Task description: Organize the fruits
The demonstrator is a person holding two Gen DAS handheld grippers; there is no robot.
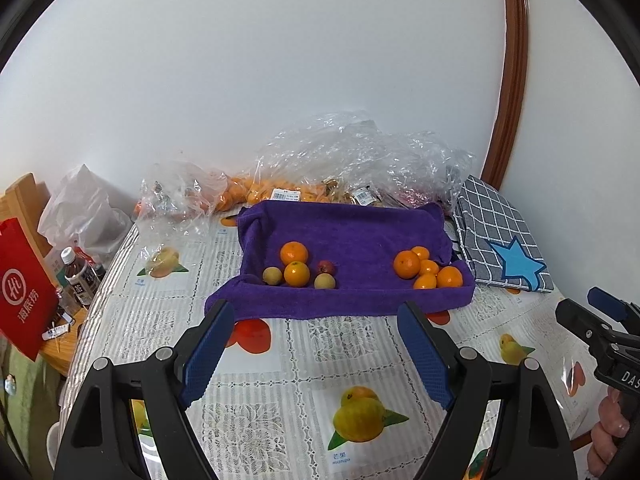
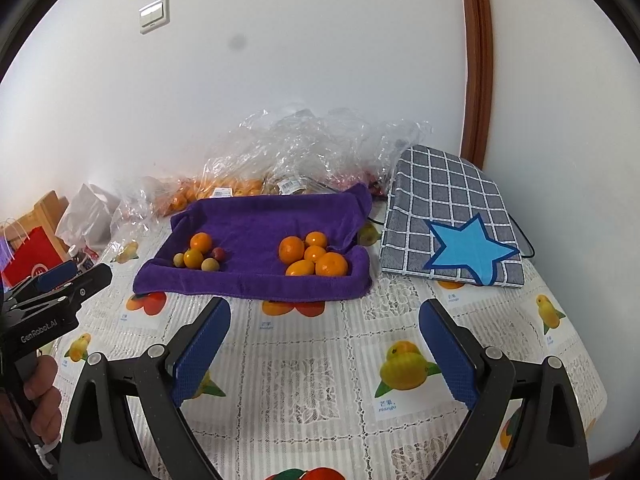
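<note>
A purple towel-lined tray (image 1: 352,232) (image 2: 264,220) sits at the table's middle. Its left side holds two oranges (image 1: 295,253), two yellow-green fruits (image 1: 273,276) and a small red fruit (image 1: 327,267); this group shows in the right wrist view (image 2: 198,254). Its right side holds several oranges (image 1: 428,268) (image 2: 314,258). My left gripper (image 1: 316,308) is open and empty, hovering before the tray's front edge. My right gripper (image 2: 324,308) is open and empty, also before the tray. Each gripper shows at the other view's edge.
Clear plastic bags (image 1: 360,156) (image 2: 304,152) with more oranges lie behind the tray by the wall. A checked grey cloth with a blue star (image 1: 500,236) (image 2: 452,220) lies right of the tray. A red bag (image 1: 24,288) and bottles (image 1: 80,272) stand left. The tablecloth has printed fruit pictures.
</note>
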